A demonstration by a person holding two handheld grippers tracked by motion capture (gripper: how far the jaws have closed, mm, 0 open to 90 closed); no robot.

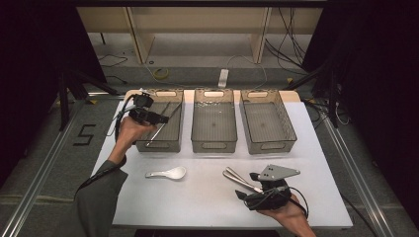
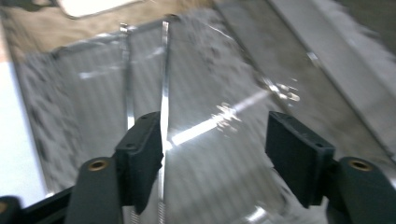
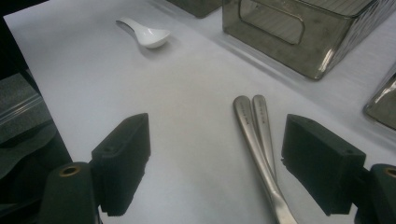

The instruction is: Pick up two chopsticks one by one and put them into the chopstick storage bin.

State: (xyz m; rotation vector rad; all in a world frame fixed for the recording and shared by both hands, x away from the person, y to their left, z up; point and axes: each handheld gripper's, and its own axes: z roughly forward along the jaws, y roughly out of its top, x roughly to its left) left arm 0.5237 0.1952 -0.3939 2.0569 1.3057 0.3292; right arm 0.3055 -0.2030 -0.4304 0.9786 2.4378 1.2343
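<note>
White tabletop [image 1: 207, 197] was the work surface, with dark floor and loose cables around it and a pale wooden shelf frame at the back. Three see-through smoky plastic bins sat in a row along the far edge: the left bin [image 1: 170, 136], the middle bin [image 1: 214, 126] and the right bin [image 1: 269, 126].

The left gripper [image 1: 160, 118] hung over the left bin, pointing into it. In the left gripper view its jaws stood wide apart with nothing pinched between them, and thin shiny metal sticks [image 2: 163, 93] lay on the bin floor [image 2: 84, 116] below, one running right past the left jaw. That view was pretty blurry, so hard to say exactly what the sticks were.

The right gripper [image 1: 247, 190] rested low near the front right of the table, jaws also spread open and empty. Two silver metal utensil handles [image 3: 257, 130] lay side by side on the table between those jaws, touching each other but not gripped.

A small white ceramic soup spoon [image 1: 168, 173] lay alone on the table in front of the left bin, well apart from both grippers.
</note>
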